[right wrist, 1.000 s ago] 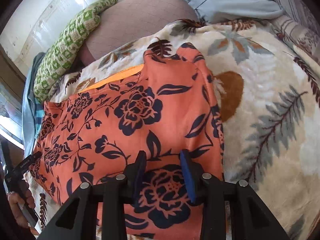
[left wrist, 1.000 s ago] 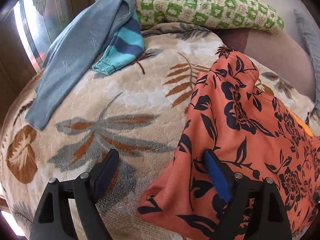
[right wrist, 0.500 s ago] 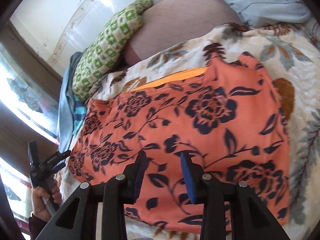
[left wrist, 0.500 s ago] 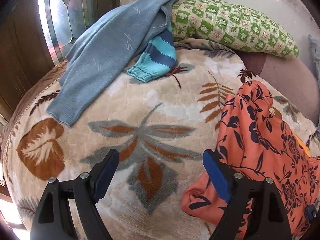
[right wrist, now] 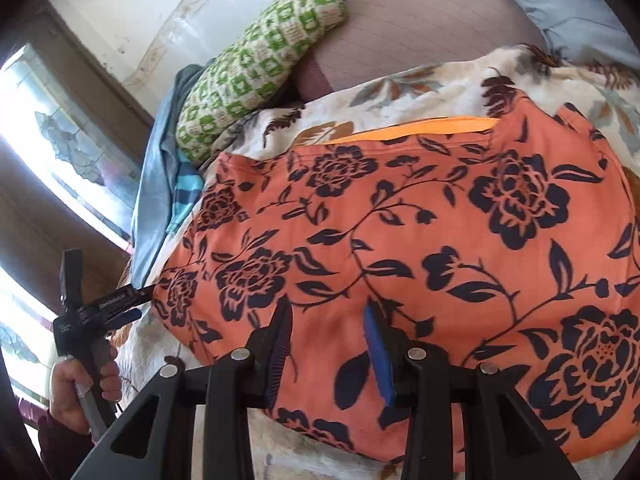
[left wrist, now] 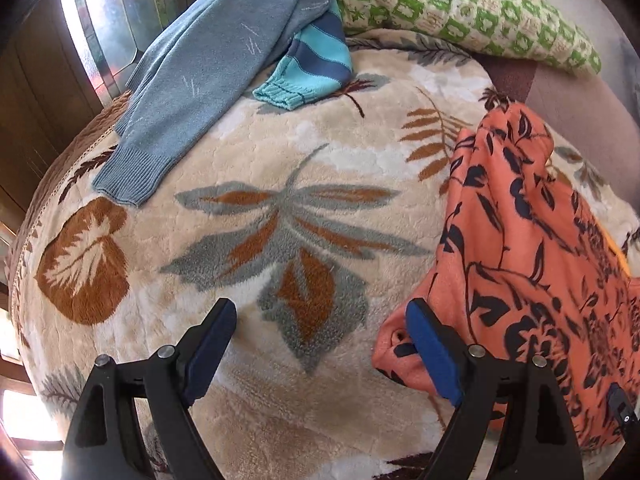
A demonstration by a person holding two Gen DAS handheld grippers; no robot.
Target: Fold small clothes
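Two views, left wrist first. My left gripper (left wrist: 316,344) has slid left off the orange cotton garment with the dark floral print (left wrist: 532,280); its pads stand wide apart over bare fleece with nothing between them, the right pad just beside the garment's near-left corner. That corner lies free to be taken for the next fold, I judge. Left of it the cream leaf-patterned fleece blanket (left wrist: 256,184) is open room as far as the grey-blue knitted sweater (left wrist: 208,64) at the far left.

From the right wrist, my right gripper (right wrist: 328,344) has swung left along the garment's near edge; its pads stand partly apart just above the cloth and pinch nothing. The garment now lies flat across the blanket.
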